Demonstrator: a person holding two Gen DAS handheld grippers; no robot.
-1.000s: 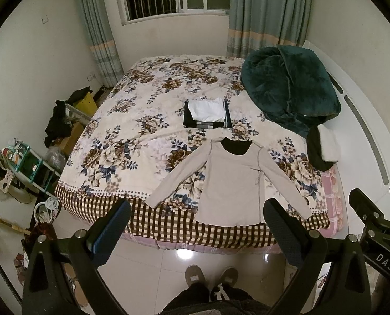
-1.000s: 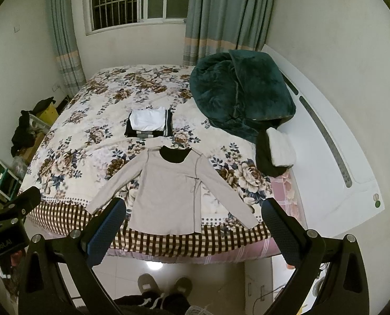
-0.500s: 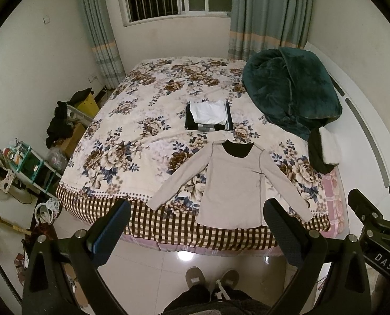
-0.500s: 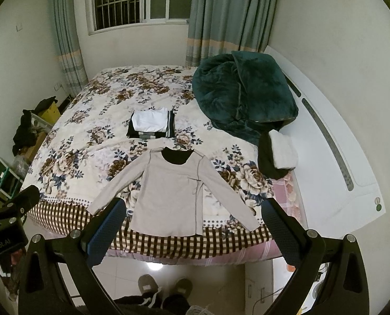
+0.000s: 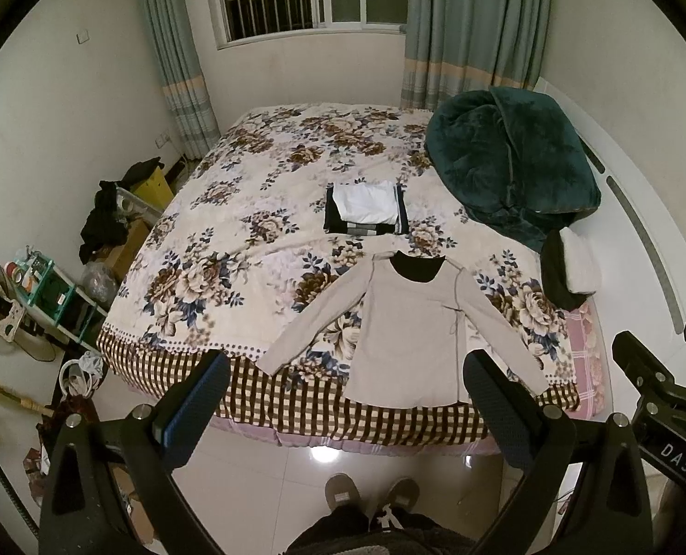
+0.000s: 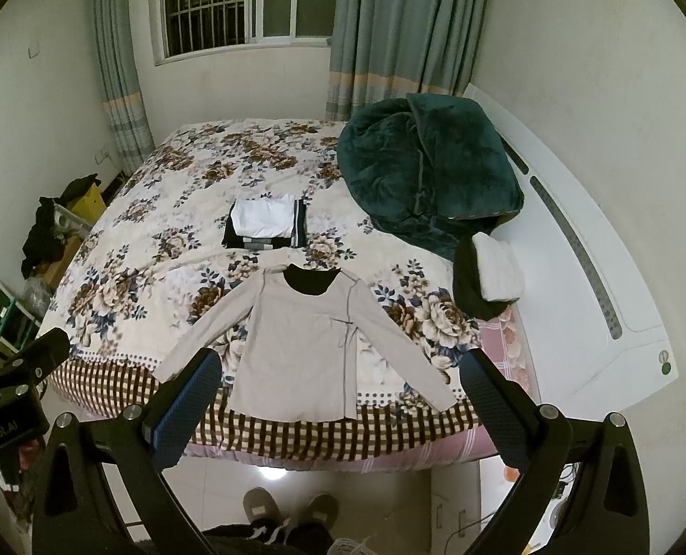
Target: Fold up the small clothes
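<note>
I hold the left gripper (image 5: 345,386) and the right gripper (image 6: 340,386) above the floor, jaws spread wide, gripping nothing. The beige long-sleeved top (image 5: 407,328) lies flat, sleeves spread, at the near edge of the floral bed (image 5: 232,249), a folded stack (image 5: 366,210) beyond its collar.

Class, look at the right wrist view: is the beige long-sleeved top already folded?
No: the beige top lies flat on the bed with both sleeves spread.

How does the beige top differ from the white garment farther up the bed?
The beige top lies spread flat, sleeves out; the white garment is folded into a compact rectangle. The top rests directly on the bedspread; the white one sits on dark folded clothes. Neither is held.
</note>
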